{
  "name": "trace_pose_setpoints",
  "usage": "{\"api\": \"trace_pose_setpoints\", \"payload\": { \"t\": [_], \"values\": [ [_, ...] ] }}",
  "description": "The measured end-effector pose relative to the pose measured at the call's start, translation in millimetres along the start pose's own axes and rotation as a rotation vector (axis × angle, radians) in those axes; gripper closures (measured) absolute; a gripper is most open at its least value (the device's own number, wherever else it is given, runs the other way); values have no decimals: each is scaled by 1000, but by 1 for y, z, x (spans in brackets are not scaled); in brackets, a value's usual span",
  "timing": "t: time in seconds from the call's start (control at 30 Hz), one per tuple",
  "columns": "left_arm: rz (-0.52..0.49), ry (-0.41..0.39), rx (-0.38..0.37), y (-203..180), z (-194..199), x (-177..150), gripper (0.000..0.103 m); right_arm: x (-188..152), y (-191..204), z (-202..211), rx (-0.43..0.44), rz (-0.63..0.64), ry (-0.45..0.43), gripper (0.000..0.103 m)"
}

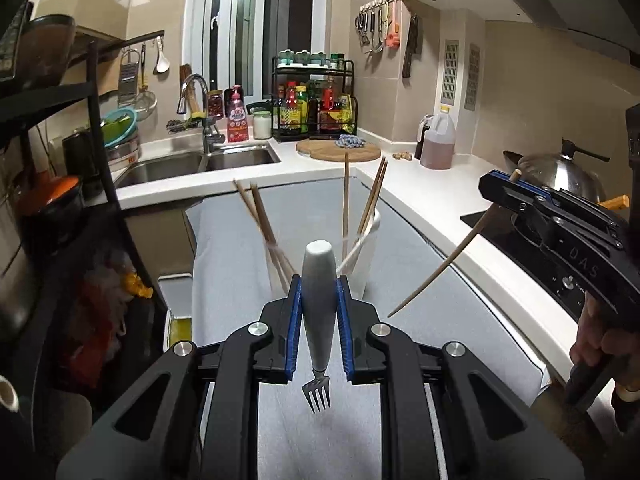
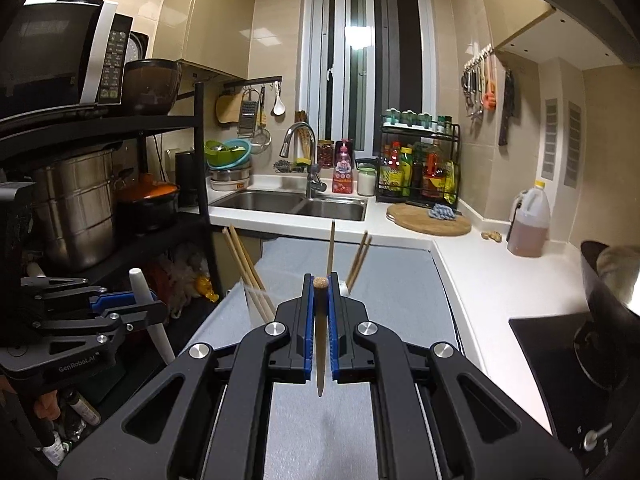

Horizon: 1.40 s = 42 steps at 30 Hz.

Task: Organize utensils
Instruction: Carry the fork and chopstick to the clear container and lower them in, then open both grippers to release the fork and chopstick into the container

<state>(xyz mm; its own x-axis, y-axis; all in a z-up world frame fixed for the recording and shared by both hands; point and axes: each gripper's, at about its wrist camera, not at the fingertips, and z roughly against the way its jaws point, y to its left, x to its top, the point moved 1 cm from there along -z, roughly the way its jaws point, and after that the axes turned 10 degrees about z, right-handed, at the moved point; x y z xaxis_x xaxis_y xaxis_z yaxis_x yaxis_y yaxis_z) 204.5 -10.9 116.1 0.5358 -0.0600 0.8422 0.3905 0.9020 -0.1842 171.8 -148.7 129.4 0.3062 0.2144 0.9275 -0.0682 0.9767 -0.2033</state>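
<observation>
The left claw (image 1: 319, 308) pinches a white-handled metal fork (image 1: 319, 304); the right claw (image 2: 320, 320) pinches a thin wooden chopstick (image 2: 320, 344) above the grey-covered table (image 2: 396, 280).

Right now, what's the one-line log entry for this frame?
left gripper: shut on fork, tines down | right gripper: shut on chopstick | cup: holds chopsticks, on grey mat

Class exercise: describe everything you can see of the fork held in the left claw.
The fork has a thick, rounded, pale grey-white handle, seemingly plastic or ceramic, tapering to a small dark metal head with four tines. It hangs upright, tines pointing down, handle end up. The left claw is shut on the handle, blue pads pressing both sides. Nothing else touches it; it is held above the grey mat.
</observation>
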Motion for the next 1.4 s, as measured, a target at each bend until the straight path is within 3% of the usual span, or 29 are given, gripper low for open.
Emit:
{"api": "trace_pose_setpoints", "payload": {
  "t": [0.3, 0.5, 0.77, 1.07, 1.1, 1.13, 1.17, 1.2, 1.23, 1.3, 1.4],
  "values": [
    [-20, -100, -43, -7, 11, 93, 86, 73, -17, -13, 25, 23, -52, 97],
    [-14, -137, -51, -10, -14, 127, 86, 102, -24, -37, 33, 20, -77, 97],
    [-48, -135, -11, -13, -66, 134, 86, 105, -24, -77, 35, 17, -44, 97],
    [-34, -83, 30, 2, -113, 110, 86, 73, -26, -117, 52, -15, 43, 97],
    [-35, -90, 52, 4, -116, 106, 83, 70, -26, -121, 55, -16, 55, 97],
    [-33, -104, 64, 4, -115, 105, 55, 67, -24, -123, 59, -16, 65, 94],
    [-28, -122, 88, 5, -113, 104, 34, 63, -23, -126, 60, -14, 76, 90],
    [-21, -140, 121, 6, -110, 104, 15, 61, -22, -127, 61, -10, 84, 78],
    [-4, -187, 193, 8, -104, 105, 10, 57, -22, -126, 53, -10, 88, 55],
    [13, -223, 213, 13, -93, 108, 7, 53, -24, -121, 21, -10, 79, 36],
    [25, -230, 226, 18, -83, 111, 7, 49, -26, -109, 5, 3, 54, 30]
  ]
}}
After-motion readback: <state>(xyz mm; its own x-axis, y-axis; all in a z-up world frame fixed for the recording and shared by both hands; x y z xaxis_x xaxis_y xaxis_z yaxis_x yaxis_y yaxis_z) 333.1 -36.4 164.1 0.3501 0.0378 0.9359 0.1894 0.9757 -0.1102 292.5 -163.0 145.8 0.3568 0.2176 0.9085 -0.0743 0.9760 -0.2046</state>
